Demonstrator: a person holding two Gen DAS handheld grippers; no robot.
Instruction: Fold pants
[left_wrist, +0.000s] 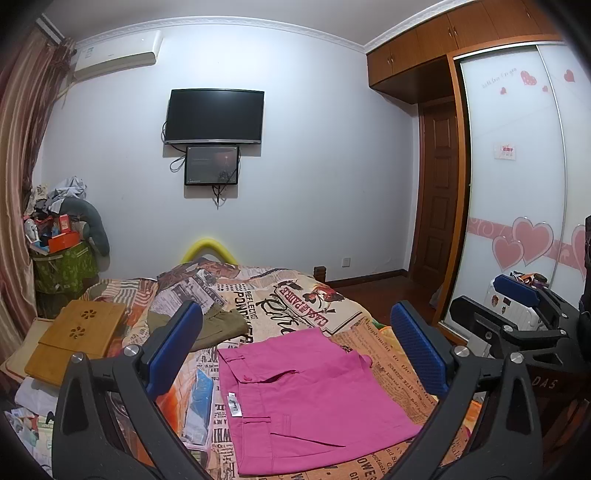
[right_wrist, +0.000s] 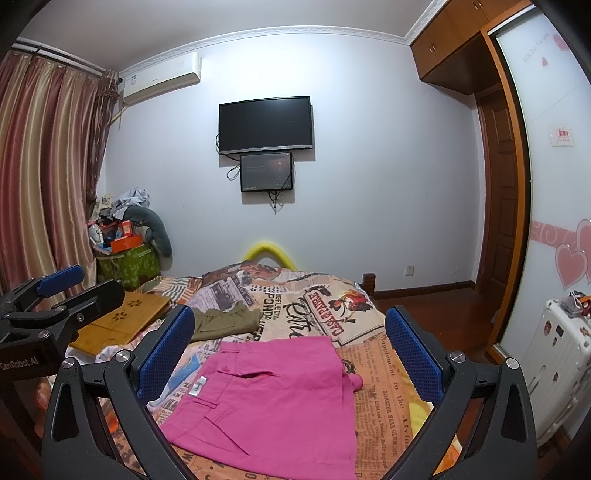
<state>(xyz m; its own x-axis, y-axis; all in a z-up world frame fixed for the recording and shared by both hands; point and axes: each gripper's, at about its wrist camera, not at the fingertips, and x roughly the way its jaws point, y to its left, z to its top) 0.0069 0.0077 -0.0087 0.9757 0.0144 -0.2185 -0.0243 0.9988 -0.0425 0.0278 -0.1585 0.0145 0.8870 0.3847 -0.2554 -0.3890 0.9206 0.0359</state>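
Left wrist view: pink pants (left_wrist: 310, 402) folded on bed (left_wrist: 388, 354); left gripper (left_wrist: 299, 350) and right gripper (right_wrist: 288, 350) wide open, empty. Risk: snagging a layer undoes fold.

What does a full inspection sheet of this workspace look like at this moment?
Surface: bed with newspaper-print cover.
Job's things: pink pants lie folded flat on the cover; nothing grips them.
Clutter: olive garment behind the pants, wooden lap tray at left, blue packet beside the pants.
Grippers: left gripper open above the pants; right gripper open, likewise empty.
Cables: loose wires hang under the wall TV.
Surroundings: curtain, air conditioner, wardrobe, white suitcase.
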